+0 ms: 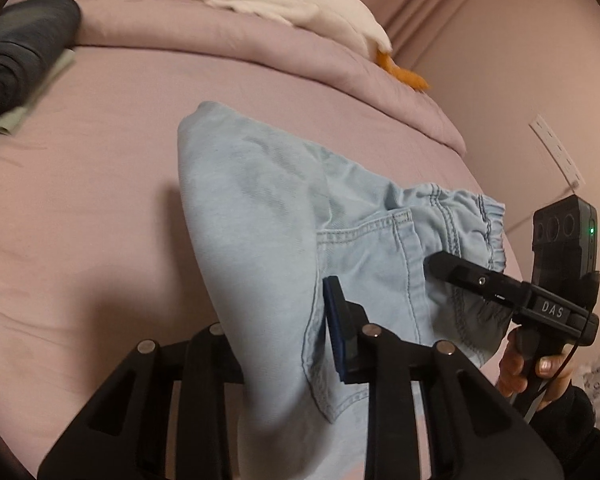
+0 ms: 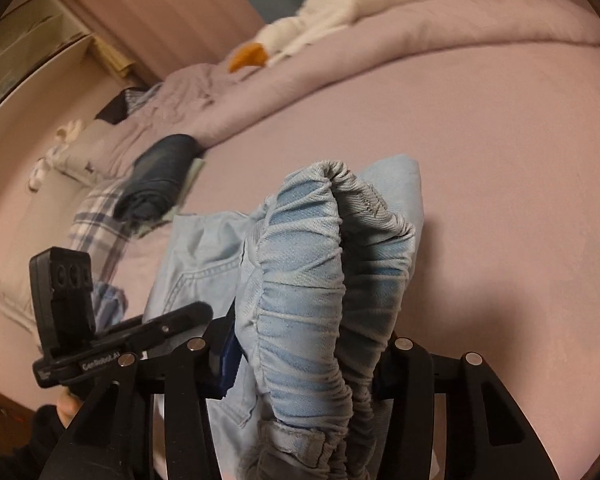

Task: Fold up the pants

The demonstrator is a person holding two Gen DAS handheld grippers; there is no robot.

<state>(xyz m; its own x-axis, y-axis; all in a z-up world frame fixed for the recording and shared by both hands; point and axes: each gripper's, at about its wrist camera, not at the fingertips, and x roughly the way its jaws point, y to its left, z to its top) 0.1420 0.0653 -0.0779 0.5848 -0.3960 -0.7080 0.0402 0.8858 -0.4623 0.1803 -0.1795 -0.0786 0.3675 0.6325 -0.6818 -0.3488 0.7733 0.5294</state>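
Observation:
Light blue denim pants (image 1: 268, 216) lie partly folded on a pink bed sheet (image 1: 80, 200), back pocket up. My left gripper (image 1: 284, 344) is shut on a fold of the pants near the pocket. My right gripper (image 2: 308, 364) is shut on the elastic waistband (image 2: 312, 280), which bunches up between its fingers and hides them. In the left wrist view the right gripper (image 1: 440, 262) reaches in from the right at the waistband. In the right wrist view the left gripper (image 2: 196, 314) sits at the left, by the pocket.
A white plush goose (image 1: 284, 4) lies on the rolled pink duvet (image 1: 220, 48) at the back. A folded dark garment (image 1: 16, 56) on a pale green cloth sits at the left. Plaid fabric (image 2: 96, 224) and a pillow lie by the bed's far side.

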